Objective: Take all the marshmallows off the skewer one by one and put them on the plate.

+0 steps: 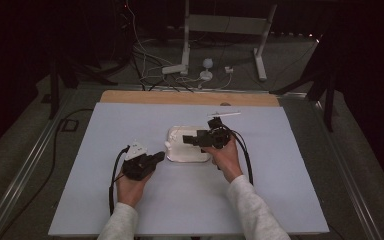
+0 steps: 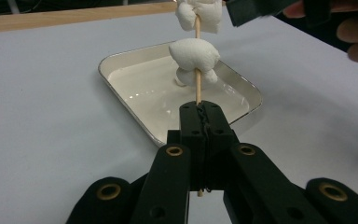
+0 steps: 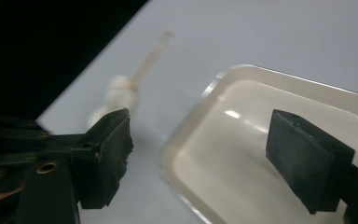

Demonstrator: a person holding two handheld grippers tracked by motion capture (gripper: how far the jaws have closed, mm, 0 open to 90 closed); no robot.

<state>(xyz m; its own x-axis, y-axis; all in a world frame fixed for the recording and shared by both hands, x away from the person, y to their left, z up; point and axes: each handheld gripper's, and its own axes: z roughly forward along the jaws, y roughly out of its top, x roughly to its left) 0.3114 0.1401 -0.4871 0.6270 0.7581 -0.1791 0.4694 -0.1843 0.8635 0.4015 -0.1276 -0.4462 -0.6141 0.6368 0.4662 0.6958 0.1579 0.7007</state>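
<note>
My left gripper (image 1: 162, 156) (image 2: 200, 112) is shut on the lower end of a wooden skewer (image 2: 197, 86) and holds it upright at the near left edge of a cream tray (image 1: 190, 155) (image 2: 121, 74). Two white marshmallows (image 2: 194, 52) sit on the skewer, and a third white lump (image 2: 186, 78) lies just below them; I cannot tell if it is on the stick. My right gripper (image 1: 186, 139) (image 3: 200, 158) hovers open over the tray (image 3: 261, 116) with nothing between its jaws. The skewer with marshmallows (image 3: 121, 93) shows blurred beyond its left jaw.
The tray rests mid-table on a pale lilac mat (image 1: 130, 125), with bare mat all around it. A wooden table edge (image 1: 190, 97) runs along the far side. A thin pale stick (image 1: 224, 114) shows just beyond the right gripper. Cables and stand legs (image 1: 185, 65) lie on the floor behind.
</note>
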